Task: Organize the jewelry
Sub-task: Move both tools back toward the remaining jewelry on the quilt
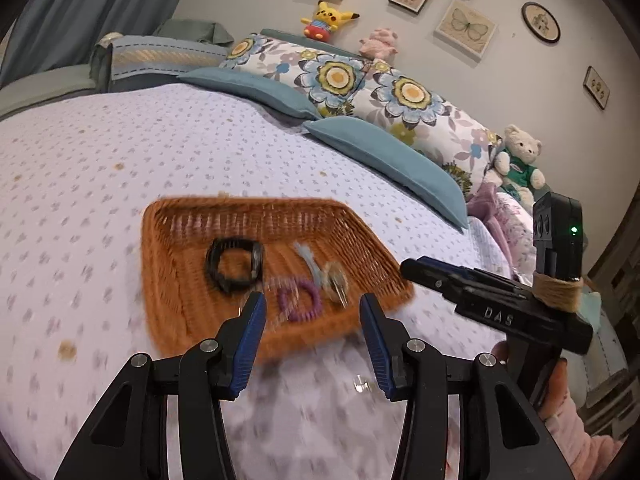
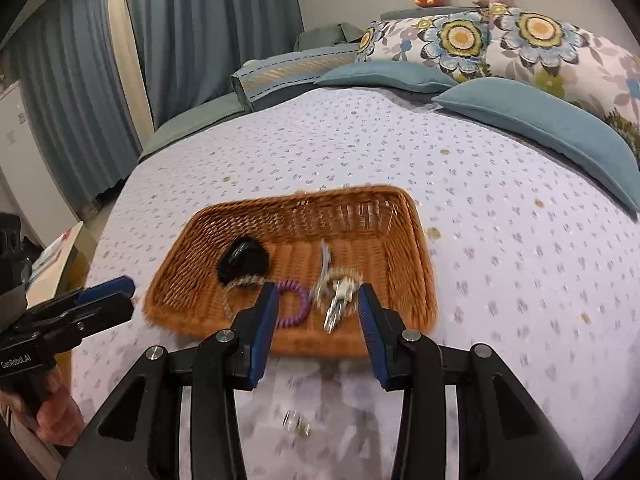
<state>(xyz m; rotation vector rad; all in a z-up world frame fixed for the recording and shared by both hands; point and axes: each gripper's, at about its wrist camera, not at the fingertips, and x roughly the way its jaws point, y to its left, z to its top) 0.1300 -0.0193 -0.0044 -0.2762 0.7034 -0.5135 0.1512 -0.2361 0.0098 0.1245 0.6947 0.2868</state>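
An orange wicker basket [image 1: 240, 205] [image 2: 300, 199] lies on the bed. In it are a black watch band [image 1: 232, 266] [image 2: 242, 260], a purple coil bracelet [image 1: 300, 300] [image 2: 294, 306], a clear beaded bracelet [image 2: 240, 284], a light blue piece [image 1: 306, 262] [image 2: 325, 256] and a silver-and-gold ring piece [image 1: 336, 282] [image 2: 340, 296]. My left gripper [image 1: 313, 312] [image 2: 124, 294] hovers open over the basket's near edge, holding nothing. Beside it my right gripper [image 2: 317, 296] [image 1: 412, 268] also stands open and holds nothing. A small silver piece [image 1: 360, 384] [image 2: 296, 426] lies on the bedspread in front of the basket.
The dotted lilac bedspread [image 1: 120, 140] spreads around the basket. Teal cushions [image 1: 380, 152] and floral pillows [image 1: 360, 80] line the far side, with a teddy bear [image 1: 518, 160] at the right. Blue curtains [image 2: 200, 20] hang behind. A person's hand [image 2: 56, 412] grips the left tool.
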